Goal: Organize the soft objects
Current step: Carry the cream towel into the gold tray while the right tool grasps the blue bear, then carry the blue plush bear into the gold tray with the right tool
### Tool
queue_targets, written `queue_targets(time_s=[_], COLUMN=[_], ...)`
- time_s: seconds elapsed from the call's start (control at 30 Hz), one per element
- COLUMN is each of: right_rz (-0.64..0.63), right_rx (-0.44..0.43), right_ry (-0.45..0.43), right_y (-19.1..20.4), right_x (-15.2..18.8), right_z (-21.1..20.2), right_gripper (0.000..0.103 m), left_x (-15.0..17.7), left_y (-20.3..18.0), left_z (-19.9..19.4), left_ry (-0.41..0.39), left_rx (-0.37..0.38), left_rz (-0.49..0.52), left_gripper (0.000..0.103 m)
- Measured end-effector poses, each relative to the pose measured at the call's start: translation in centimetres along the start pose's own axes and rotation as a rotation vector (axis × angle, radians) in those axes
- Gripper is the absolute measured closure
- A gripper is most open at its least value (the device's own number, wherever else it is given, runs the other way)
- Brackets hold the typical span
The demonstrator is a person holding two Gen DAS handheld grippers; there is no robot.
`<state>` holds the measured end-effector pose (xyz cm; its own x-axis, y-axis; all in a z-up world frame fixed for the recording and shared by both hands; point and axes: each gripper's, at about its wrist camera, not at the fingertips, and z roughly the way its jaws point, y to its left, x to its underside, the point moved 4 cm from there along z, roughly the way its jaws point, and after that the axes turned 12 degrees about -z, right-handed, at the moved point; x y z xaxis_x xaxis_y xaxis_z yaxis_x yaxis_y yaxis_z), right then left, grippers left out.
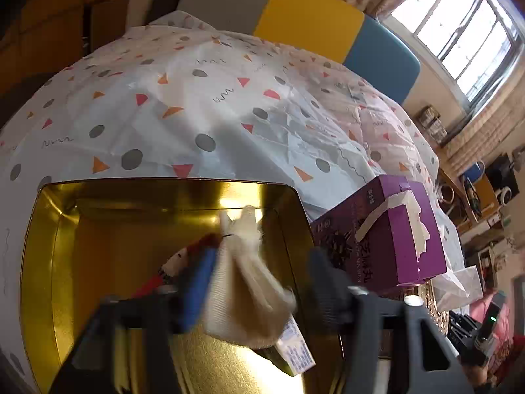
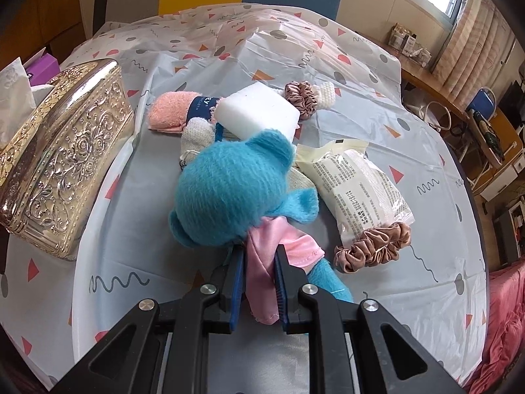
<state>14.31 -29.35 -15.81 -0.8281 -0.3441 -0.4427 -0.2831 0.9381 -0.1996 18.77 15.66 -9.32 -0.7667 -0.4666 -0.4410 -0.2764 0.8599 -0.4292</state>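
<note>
Now, left gripper [image 1: 259,282] over the open gold tin [image 1: 49,262], fingers apart. A cream knitted pouch [image 1: 242,289] hangs between them against the blue pad; I can't tell whether it is held at all or dropping free. Judging by that, this item is at the point of release into the tin. A small printed carton [image 1: 293,354] and something red-and-white [image 1: 170,262] already lie inside. A purple tissue box [image 1: 393,229] stands just beside the tin's right wall.

Right gripper [image 2: 259,282] fingers narrow, clamped on the pink satin scarf [image 2: 262,262] of the blue plush bear [image 2: 229,193], which lies near the middle of the table.

Left to sort, by my reading: the bear, pink rolled towel [image 2: 167,111], white sponge block [image 2: 259,111], a knit piece [image 2: 197,134] under the bear, two brown scrunchies [image 2: 374,246], and a wrapped packet [image 2: 357,184], all clustered at the table's centre. An embossed gold box [image 2: 65,164] sits at the left edge.

Roughly early to midway, I'd say.
</note>
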Motion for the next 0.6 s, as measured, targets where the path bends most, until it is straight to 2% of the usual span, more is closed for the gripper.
queue_targets(time_s=[0.17,0.3,0.47,0.6], right_rz=[-0.003,-0.006,0.003,-0.018], right_rx=[0.001,-0.002,-0.013,0.015], right_ry=[0.004,0.002,-0.010,-0.014], right_y=[0.0,0.0,0.0,0.2], right_x=[0.0,-0.1,-0.3,-0.5], right_z=[0.1,0.1,0.0,0.1], right_gripper=[0.086,0.082,0.071,0.068], left_x=[0.4,2.0,5.3,7.9], left_y=[0.7,1.6,2.1,2.4], left_z=[-1.7,-3.5,-5.0,-5.4], left_ry=[-0.059,-0.106,-0.114,-0.089], left_rx=[-0.019,-0.053,-0.072,-0.064], left_rz=[0.000,-0.001,0.050,0.061], left_gripper=[0.034,0.031,0.028,0.028])
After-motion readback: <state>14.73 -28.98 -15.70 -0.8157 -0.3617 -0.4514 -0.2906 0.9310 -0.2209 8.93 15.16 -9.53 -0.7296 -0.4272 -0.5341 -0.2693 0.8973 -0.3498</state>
